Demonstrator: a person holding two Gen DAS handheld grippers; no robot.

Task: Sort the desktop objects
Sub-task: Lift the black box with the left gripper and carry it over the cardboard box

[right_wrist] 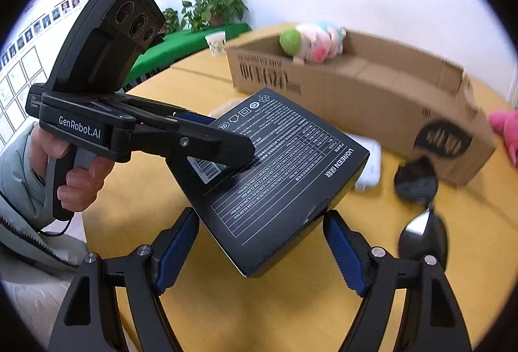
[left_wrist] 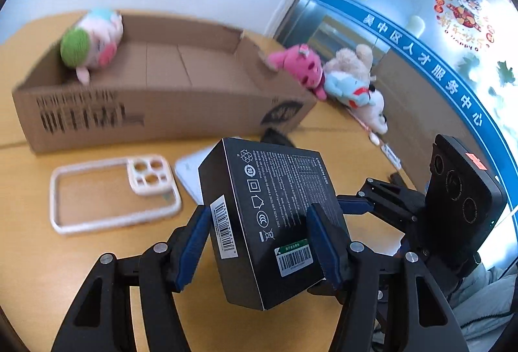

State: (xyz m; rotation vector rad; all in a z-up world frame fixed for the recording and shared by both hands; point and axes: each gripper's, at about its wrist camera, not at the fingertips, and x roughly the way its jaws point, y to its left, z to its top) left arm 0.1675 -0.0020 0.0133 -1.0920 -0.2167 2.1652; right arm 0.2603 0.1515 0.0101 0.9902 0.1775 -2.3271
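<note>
Desk [left_wrist: 29, 255]: a yellow-tan wooden surface carrying everything below.
Cardboard box [left_wrist: 162, 112]: long, open-topped, lying across the far side of the desk; a pastel plush toy [left_wrist: 94, 41] rests on its left rim.
Black box [left_wrist: 268, 216]: a flat retail carton held in the air above the desk, tilted, its long axis running away from the left camera toward the cardboard box.
Left gripper [left_wrist: 259, 242]: jaws pinching the black box by its two broad faces, near its closer end.
Right gripper [right_wrist: 259, 251]: jaws spread, one blue pad on either side of the black box's near corner, neither clearly touching it.
Key relation: the carton sits directly between the right jaws, while the left gripper has it, so either hand could carry it.
Phone case [left_wrist: 113, 193]: pale, empty, flat on the desk in front of the cardboard box.
Loose plush toys [left_wrist: 323, 73]: pink, blue and beige, piled at the cardboard box's right end.
Spoon [right_wrist: 421, 232]: lying on the desk right of the carton, blurred.
</note>
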